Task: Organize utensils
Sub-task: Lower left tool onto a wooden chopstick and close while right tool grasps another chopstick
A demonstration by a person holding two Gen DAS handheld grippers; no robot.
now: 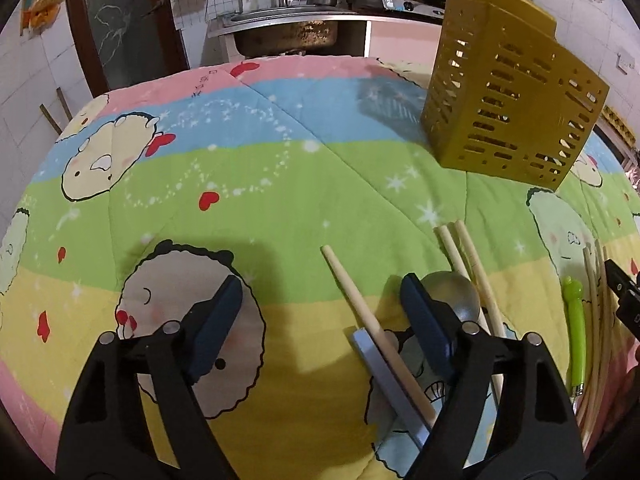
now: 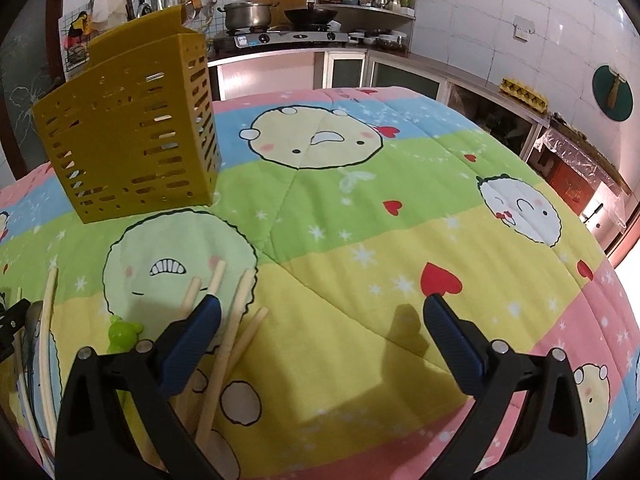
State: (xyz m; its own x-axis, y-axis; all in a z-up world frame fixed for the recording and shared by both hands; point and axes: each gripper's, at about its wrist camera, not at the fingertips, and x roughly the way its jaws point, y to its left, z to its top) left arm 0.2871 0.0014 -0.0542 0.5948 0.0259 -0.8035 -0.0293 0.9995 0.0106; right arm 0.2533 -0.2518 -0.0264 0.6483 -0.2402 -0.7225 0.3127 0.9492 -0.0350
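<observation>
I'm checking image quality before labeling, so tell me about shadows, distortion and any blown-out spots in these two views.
Left wrist view: strong fisheye bending with dark corners; the left gripper casts soft shadows on the quilt; the basket is sharp. Right wrist view: same bending; the right gripper casts a finger shadow; the far right edge is blown out.

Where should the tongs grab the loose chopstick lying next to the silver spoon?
Grab the chopstick on its bare upper half, above where it crosses the flat gray handle. It lies flat and slanted on the quilt, so come straight down with the open left tongs, turned so the fingers close across its thin width. The spoon sits close, so stay left of it.
</observation>
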